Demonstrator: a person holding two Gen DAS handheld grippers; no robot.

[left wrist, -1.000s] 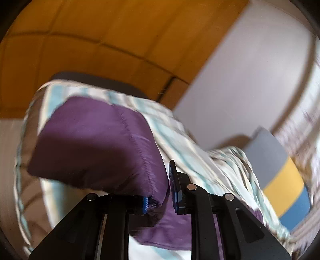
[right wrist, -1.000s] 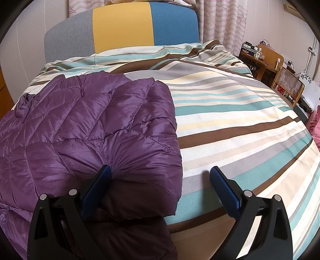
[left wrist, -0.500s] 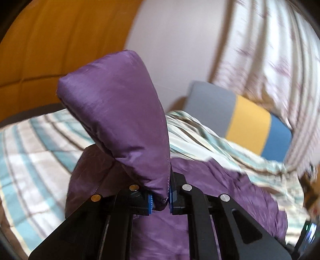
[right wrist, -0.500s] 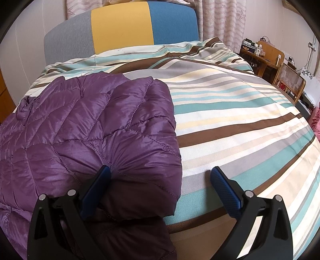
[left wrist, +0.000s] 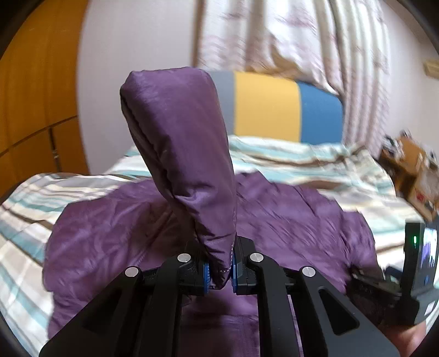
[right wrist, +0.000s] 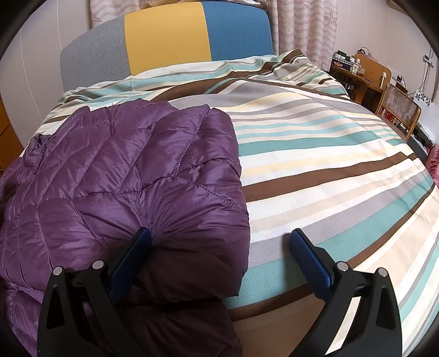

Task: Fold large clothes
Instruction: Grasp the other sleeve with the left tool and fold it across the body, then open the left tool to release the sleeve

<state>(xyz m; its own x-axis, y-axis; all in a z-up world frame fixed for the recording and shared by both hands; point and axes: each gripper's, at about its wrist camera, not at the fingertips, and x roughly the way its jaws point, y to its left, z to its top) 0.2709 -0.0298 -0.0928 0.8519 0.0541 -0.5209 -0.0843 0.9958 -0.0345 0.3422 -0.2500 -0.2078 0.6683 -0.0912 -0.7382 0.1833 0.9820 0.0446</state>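
A purple quilted puffer jacket (right wrist: pixel 131 175) lies on the striped bed cover (right wrist: pixel 329 170), partly folded. My left gripper (left wrist: pixel 221 270) is shut on the cuff of a purple sleeve (left wrist: pixel 181 142) and holds it raised above the jacket body (left wrist: pixel 288 217). My right gripper (right wrist: pixel 219 252) is open, its left finger (right wrist: pixel 131 255) pressing on the jacket's near right corner and its right finger (right wrist: pixel 310 261) over the bed cover. The right gripper also shows at the right edge of the left wrist view (left wrist: pixel 397 288).
A grey, yellow and blue headboard (right wrist: pixel 164 46) stands at the back with curtains (right wrist: pixel 301 24) behind. A wooden desk and chair (right wrist: pixel 395 101) stand to the right of the bed. Orange wardrobe doors (left wrist: pixel 33 96) are to the left.
My left gripper has closed on the sleeve cuff and swung it up and over toward the jacket body. My right gripper has stayed open on the jacket's corner.
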